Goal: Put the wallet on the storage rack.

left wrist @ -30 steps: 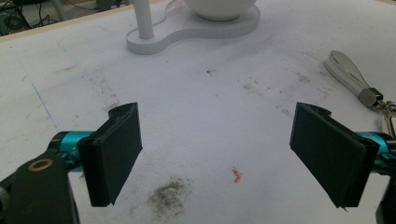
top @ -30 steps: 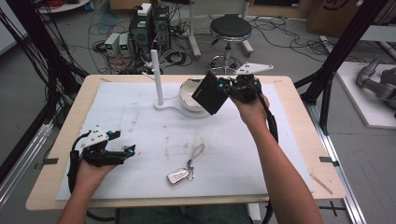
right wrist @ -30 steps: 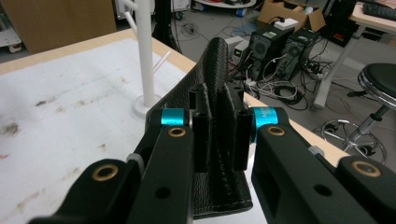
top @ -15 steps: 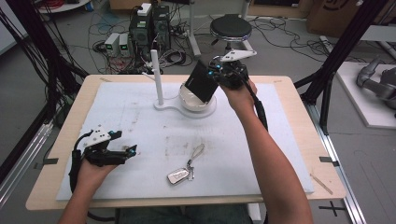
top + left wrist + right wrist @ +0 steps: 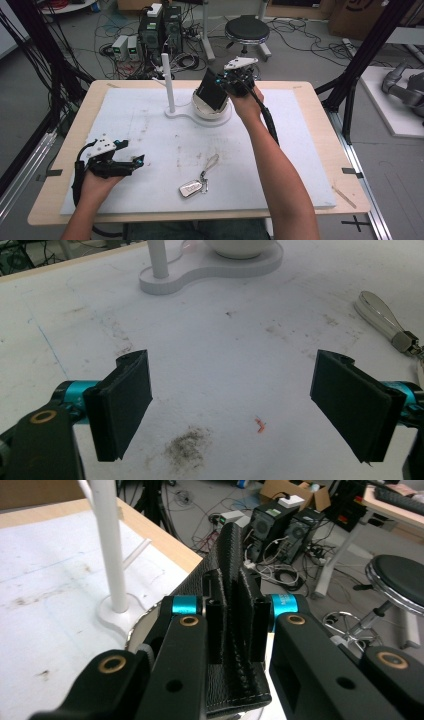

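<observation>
Black leather wallet (image 5: 232, 630) clamped between fingers (image 5: 215, 630) of right gripper (image 5: 227, 82), held tilted above white bowl (image 5: 207, 107) at far middle of surface (image 5: 300, 150). Stitched edge of wallet visible at bottom of right gripper view, upper end pointing away. Bowl seated on white stand base (image 5: 200, 117), with upright white post (image 5: 168, 82) on same base, just left of bowl. Right hand (image 5: 247, 102) reaching forward from near edge.

Fingers (image 5: 122, 400) of left gripper (image 5: 117, 162) spread wide apart, holding nothing, low over near left part of surface. Dark smudge (image 5: 187, 445) and small red speck (image 5: 261, 425) between them on white mat. Metal key fob (image 5: 192, 187) with strap lying flat near front middle, apart from both grippers.
</observation>
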A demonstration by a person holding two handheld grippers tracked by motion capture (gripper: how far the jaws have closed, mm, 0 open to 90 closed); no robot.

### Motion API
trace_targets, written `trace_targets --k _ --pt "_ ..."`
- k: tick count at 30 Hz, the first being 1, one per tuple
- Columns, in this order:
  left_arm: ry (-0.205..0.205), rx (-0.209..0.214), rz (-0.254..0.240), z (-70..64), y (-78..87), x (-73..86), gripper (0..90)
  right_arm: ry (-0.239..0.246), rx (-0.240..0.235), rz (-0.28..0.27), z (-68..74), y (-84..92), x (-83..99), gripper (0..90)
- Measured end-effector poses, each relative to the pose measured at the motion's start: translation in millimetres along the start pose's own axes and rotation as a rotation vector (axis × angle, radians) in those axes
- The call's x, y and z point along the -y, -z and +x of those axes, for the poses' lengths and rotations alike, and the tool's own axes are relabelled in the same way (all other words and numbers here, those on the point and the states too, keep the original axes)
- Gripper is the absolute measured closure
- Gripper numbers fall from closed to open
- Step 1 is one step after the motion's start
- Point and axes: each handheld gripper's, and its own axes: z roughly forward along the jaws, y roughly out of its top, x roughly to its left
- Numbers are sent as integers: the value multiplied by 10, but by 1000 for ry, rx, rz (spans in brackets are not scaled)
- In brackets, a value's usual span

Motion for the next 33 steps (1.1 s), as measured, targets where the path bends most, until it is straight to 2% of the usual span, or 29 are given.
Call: trace_targets --k 5,12,15,16,18,20,23,24,25,26,28,30,33 --pt "-2 -1 0 4 0 1 167 16 17 10 -9 -39 25 835" --pt "-8 2 3 -9 0 -5 167 -15 29 20 -20 -130 160 835" --pt "-7 3 2 -9 -2 -5 167 -22 17 45 5 -193 206 835" --pt "-7 3 2 -9 -2 -5 167 -21 13 54 29 -217 215 835" --pt "-11 3 5 -5 0 -5 167 11 20 56 81 -265 239 835" --pt "-11 4 5 -5 2 -5 167 16 18 56 121 -301 262 833" --pt "-5 3 3 -8 4 -1 167 -32 -4 50 131 -313 272 806" --pt "-7 5 4 -6 7 -1 167 -40 -9 51 131 -310 270 763" --pt "-5 4 2 -6 9 0 167 -44 -13 53 129 -308 268 652" --pt "-5 3 1 -7 12 1 167 -51 2 86 128 -305 262 549" --pt "-3 3 2 -3 19 3 167 -43 3 95 125 -281 256 538" --pt "-5 3 3 2 21 5 167 -39 12 86 105 -211 237 484" --pt "-1 2 1 -1 13 4 167 -58 21 58 38 -22 202 439"
